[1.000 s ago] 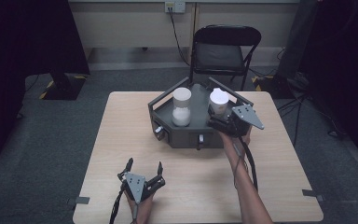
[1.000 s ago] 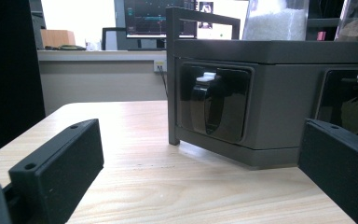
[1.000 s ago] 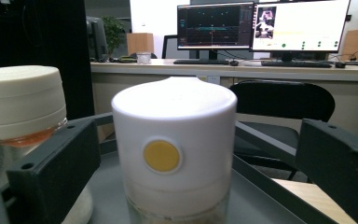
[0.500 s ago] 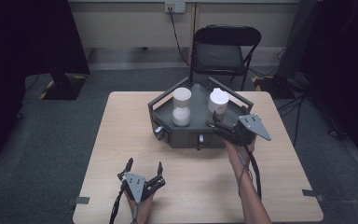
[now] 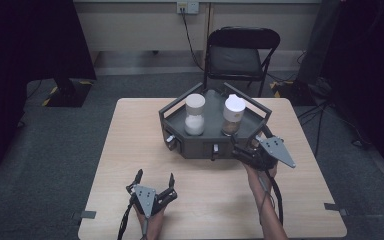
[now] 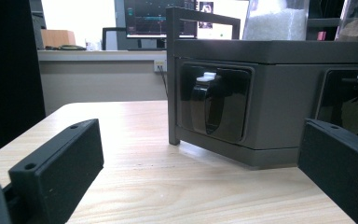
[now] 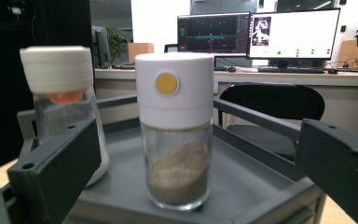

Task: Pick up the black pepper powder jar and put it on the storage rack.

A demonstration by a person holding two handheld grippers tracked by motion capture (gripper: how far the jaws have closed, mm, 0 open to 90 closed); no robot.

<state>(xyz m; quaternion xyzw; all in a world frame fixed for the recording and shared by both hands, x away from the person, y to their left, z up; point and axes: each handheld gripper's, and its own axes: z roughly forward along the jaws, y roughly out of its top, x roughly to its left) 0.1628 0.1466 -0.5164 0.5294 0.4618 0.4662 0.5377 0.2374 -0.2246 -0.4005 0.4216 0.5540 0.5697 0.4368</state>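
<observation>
Right gripper [image 7: 191,182], fingers [image 7: 56,168] spread wide and holding nothing, with the brown-filled jar [image 7: 177,135] standing between them on the grey tray [image 7: 256,186]; left gripper [image 5: 152,186] likewise released.

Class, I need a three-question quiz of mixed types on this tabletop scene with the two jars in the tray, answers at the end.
1. True or false: the right hand-held gripper is shut on the brown-powder jar.
2. Multiple choice: the lid of the brown-powder jar carries a dot that is A) yellow, B) blue, C) green.
3. Fill in: the white-grain jar stands in the grey ___.

Key
1. False: its jaws stand open, apart from the jar, which stands in the tray.
2. A.
3. Tray.

The left hand-held gripper rests open near the table's front edge.
</observation>
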